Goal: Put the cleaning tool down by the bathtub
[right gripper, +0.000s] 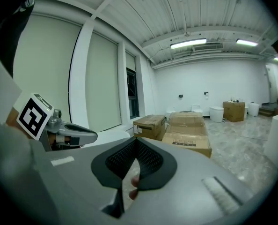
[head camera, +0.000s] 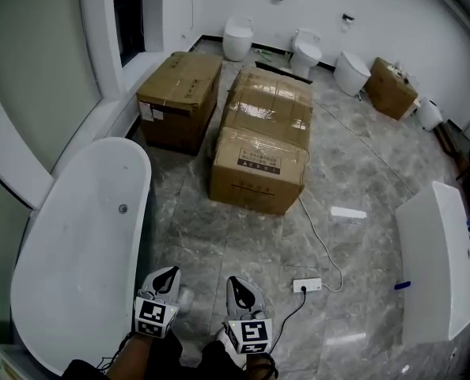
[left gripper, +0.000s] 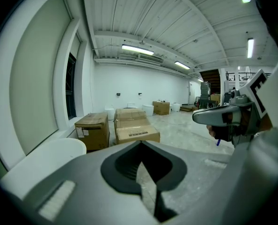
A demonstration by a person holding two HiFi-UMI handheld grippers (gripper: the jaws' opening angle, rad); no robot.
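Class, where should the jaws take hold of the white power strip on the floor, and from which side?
Probably take the power strip across its narrow width, from straight above: it lies flat on the floor, with its long edges free.

Head camera high above, facing steeply down on grey marble floor (head camera: 243,236), white oval bathtub (head camera: 77,244) at left, left gripper (head camera: 165,275) and right gripper (head camera: 241,285) near bottom edge. Both gripper cameras low, level, facing forward; all three views share brown cardboard boxes (head camera: 263,145)
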